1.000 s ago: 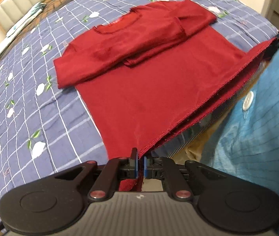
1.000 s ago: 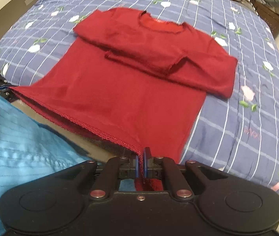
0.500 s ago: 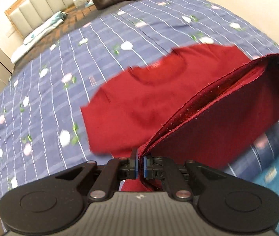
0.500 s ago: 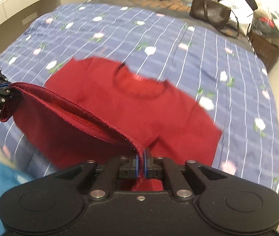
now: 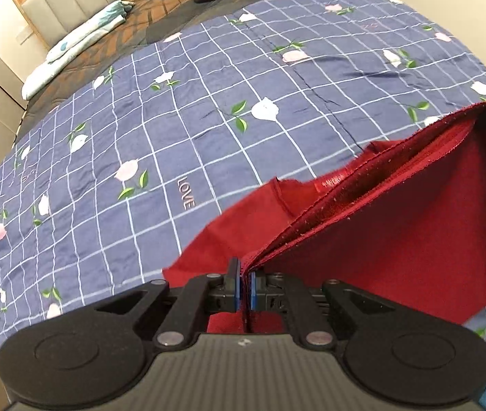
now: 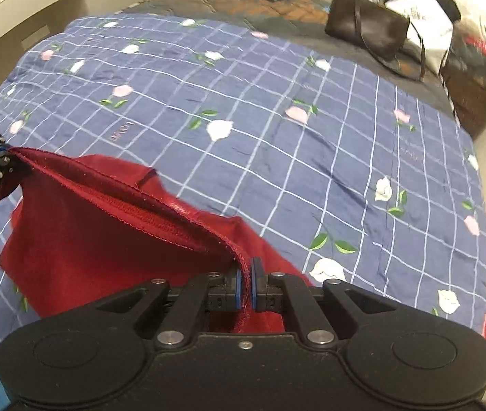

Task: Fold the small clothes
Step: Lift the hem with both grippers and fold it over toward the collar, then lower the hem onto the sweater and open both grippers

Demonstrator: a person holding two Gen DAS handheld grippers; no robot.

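"LOVE" on blue checked bedspread

The word "LOVE" is stitched in pale letters on the blue checked bedspread, readable in the left wrist view just beside the red shirt's shoulder; from the right wrist view the same word shows upside down on the bedspread. A red neck label inside the shirt's collar carries print too small to read. The white bag at the bed's head has dark lettering, blurred beyond reading.
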